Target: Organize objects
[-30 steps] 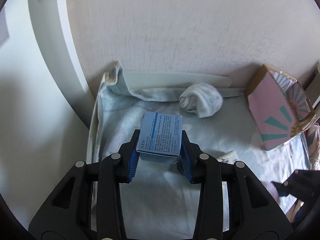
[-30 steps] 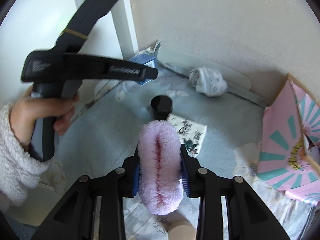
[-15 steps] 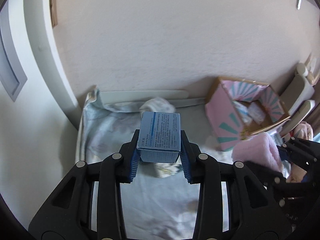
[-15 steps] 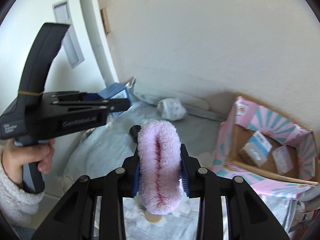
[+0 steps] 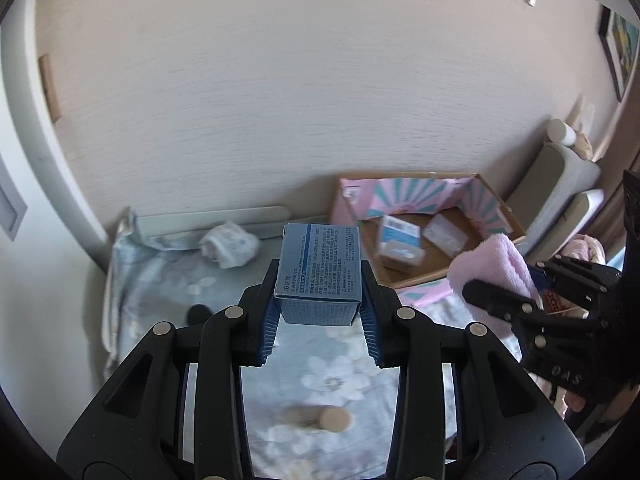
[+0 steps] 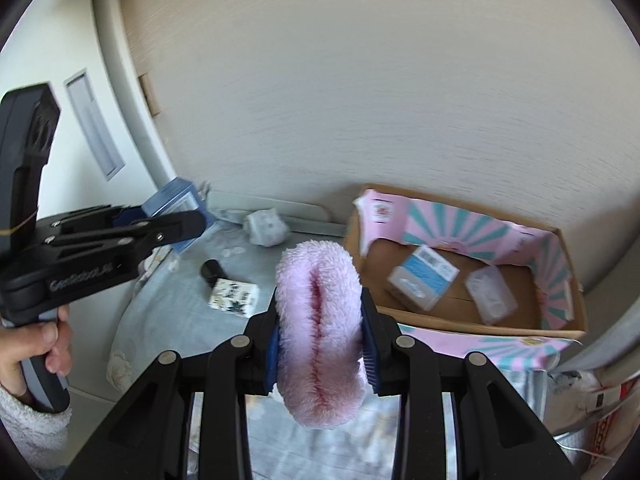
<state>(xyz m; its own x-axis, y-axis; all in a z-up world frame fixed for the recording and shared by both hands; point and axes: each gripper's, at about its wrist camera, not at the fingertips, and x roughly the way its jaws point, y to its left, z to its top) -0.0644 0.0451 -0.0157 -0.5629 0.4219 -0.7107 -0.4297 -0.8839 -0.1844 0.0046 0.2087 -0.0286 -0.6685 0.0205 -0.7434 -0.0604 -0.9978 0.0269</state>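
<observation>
Grippers are both loaded right now. The left gripper (image 5: 320, 312) is clamping a blue box (image 5: 319, 270) between its blue pads, holding it up off the bed with the printed side facing up. The right gripper (image 6: 322, 340) is squeezing a folded pink fluffy cloth (image 6: 320, 332), which is bulging out above and below the pads.

From the left wrist camera, the open pink-and-teal carton (image 5: 424, 236) is sitting at about 1 o'clock from the blue box, against the wall, with a couple of small packages lying inside it. From the right wrist camera that same carton (image 6: 464, 280) is at roughly 2 o'clock from the cloth.

Down on the floral sheet (image 5: 328, 380), a rolled white sock (image 5: 230, 248) is lying at 10 o'clock near the wall, a small black jar (image 6: 212, 270) and a printed card (image 6: 234, 298) are sitting near each other, and a tan cylinder (image 5: 320, 418) is resting at 6 o'clock, blurry.
</observation>
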